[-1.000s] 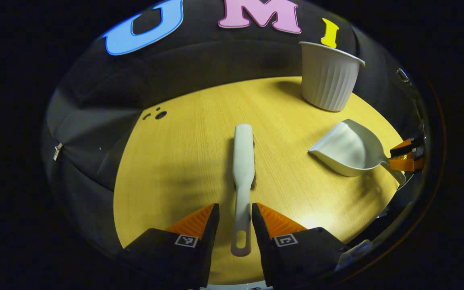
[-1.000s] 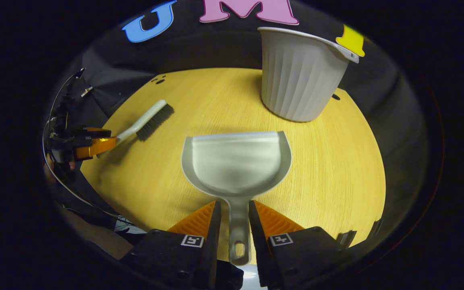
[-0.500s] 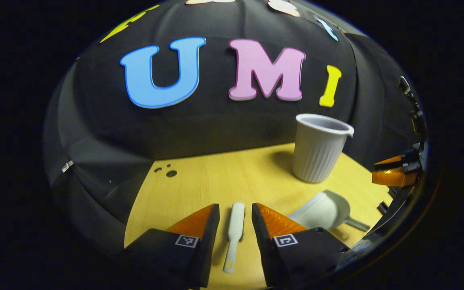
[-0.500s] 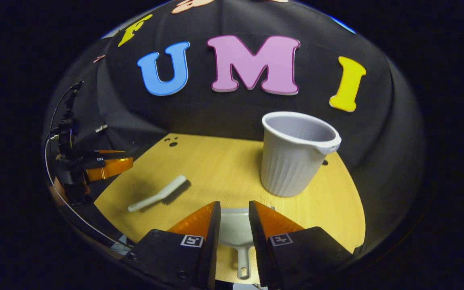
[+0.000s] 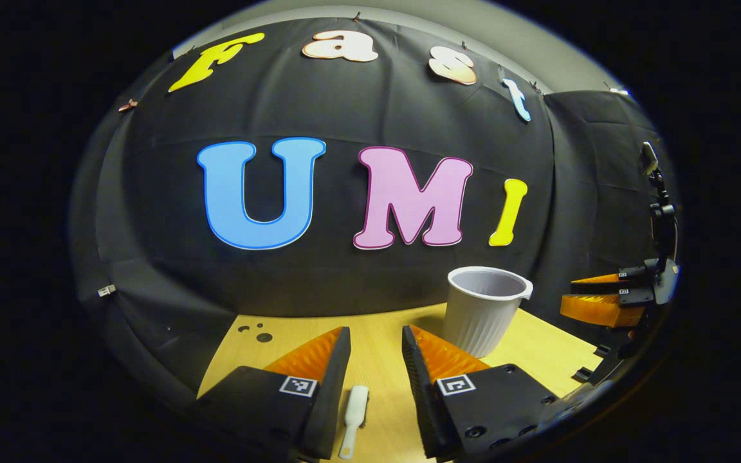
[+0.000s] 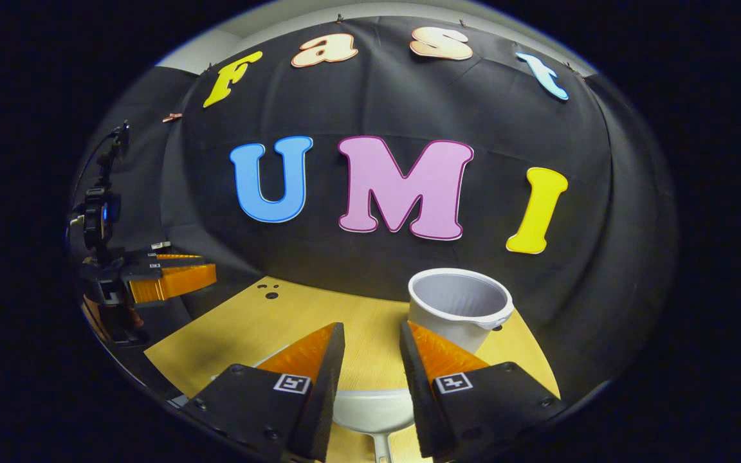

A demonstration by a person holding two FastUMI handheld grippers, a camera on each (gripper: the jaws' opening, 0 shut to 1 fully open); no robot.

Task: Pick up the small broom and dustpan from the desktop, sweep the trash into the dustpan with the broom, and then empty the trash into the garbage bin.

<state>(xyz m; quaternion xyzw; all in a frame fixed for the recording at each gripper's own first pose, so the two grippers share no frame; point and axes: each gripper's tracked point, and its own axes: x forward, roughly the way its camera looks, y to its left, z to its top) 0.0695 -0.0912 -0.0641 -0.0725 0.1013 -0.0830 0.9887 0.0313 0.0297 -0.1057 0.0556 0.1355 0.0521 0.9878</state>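
Observation:
The small white broom (image 5: 352,417) lies flat on the yellow table (image 5: 390,321), low in the left gripper view. My left gripper (image 5: 375,331) hangs open well above it, holding nothing. The pale dustpan (image 6: 374,411) rests on the table at the bottom of the right gripper view, its handle pointing towards me. My right gripper (image 6: 372,326) is open above it, clear of the pan. The white ribbed garbage bin (image 5: 483,308) (image 6: 457,307) stands upright at the table's back right. Each gripper appears at the edge of the other's view, the right gripper (image 5: 602,302) and the left gripper (image 6: 164,276).
Black cloth walls close off the table on the far side and both flanks. A few small dark holes (image 5: 258,334) (image 6: 271,292) mark the table's back left corner. Bare tabletop lies between broom, dustpan and bin. A small device on a stand (image 6: 97,215) is at the left.
Both grippers have risen and pulled back from the table, staying open. The broom and dustpan handles, earlier between the fingers, now lie far below on the table.

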